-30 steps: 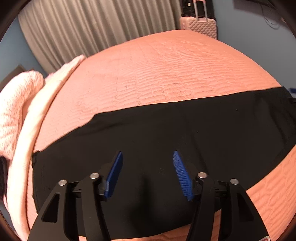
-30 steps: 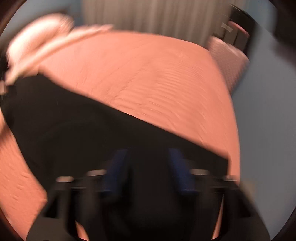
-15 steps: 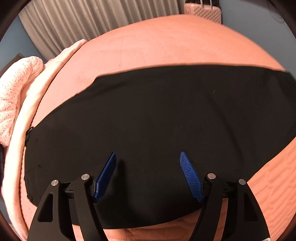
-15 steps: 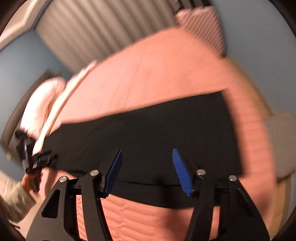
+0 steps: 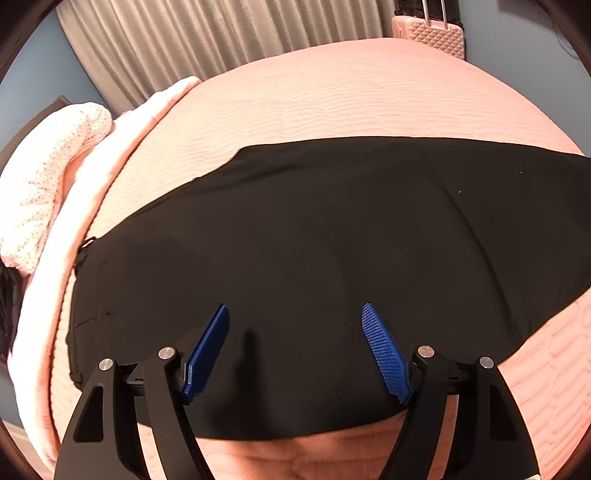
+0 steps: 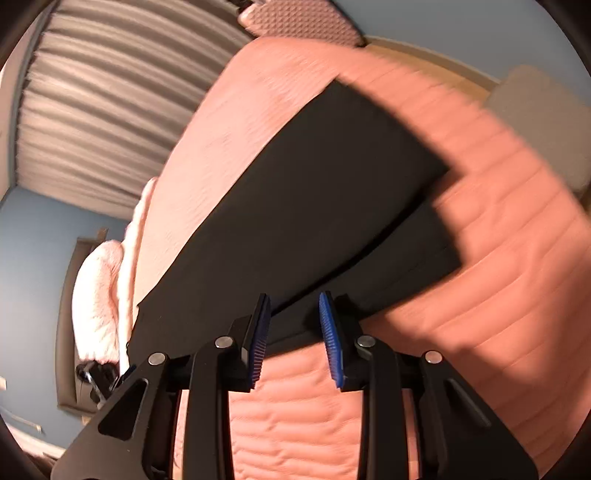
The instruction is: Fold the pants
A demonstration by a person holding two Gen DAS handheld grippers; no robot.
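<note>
Black pants (image 5: 332, 258) lie flat across the pink quilted bedspread (image 5: 351, 96), waist end at the left. My left gripper (image 5: 294, 306) hovers over the cloth near its front edge. Its jaws are opening, with nothing pinched between the blue pads (image 5: 384, 354). In the right wrist view the pants (image 6: 314, 192) run slanted, one leg stacked on the other with an offset hem at the right. My right gripper (image 6: 294, 295) sits at the pants' near edge. Its jaws are closing, with the edge in line with the gap and the pads (image 6: 332, 339) not pressing on it.
A rolled white-pink blanket (image 5: 44, 177) lies along the bed's left side. A pink suitcase (image 5: 428, 35) stands beyond the far corner, in front of grey curtains (image 5: 221, 44). A beige object (image 6: 546, 118) sits on the floor off the bed's right side.
The left gripper moved forward and down over the pants and its jaws widened. The right gripper rolled strongly, came to the pants' near edge, and its jaws narrowed a lot.
</note>
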